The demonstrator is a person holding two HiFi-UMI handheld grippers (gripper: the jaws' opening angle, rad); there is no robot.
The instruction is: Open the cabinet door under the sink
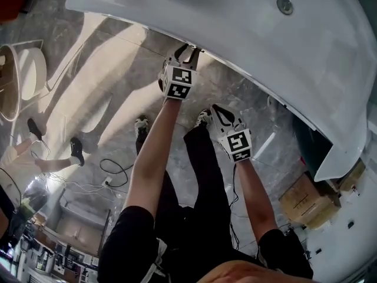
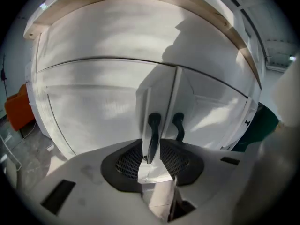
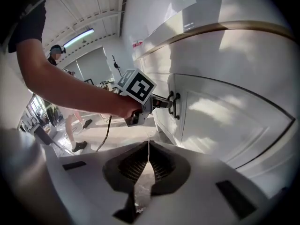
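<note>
The white cabinet under the sink has two doors that meet at a centre seam, each with a black vertical handle. My left gripper is shut on the left handle; the right handle is free beside it. In the head view the left gripper reaches under the counter's edge. In the right gripper view it is seen at the handles. My right gripper hangs lower, away from the cabinet, shut on nothing. Whether the door is ajar I cannot tell.
The white sink counter with its drain overhangs the doors. A cardboard box sits on the floor at right, a cable at left. Another person's feet stand on the marble floor. A dark green object is right of the cabinet.
</note>
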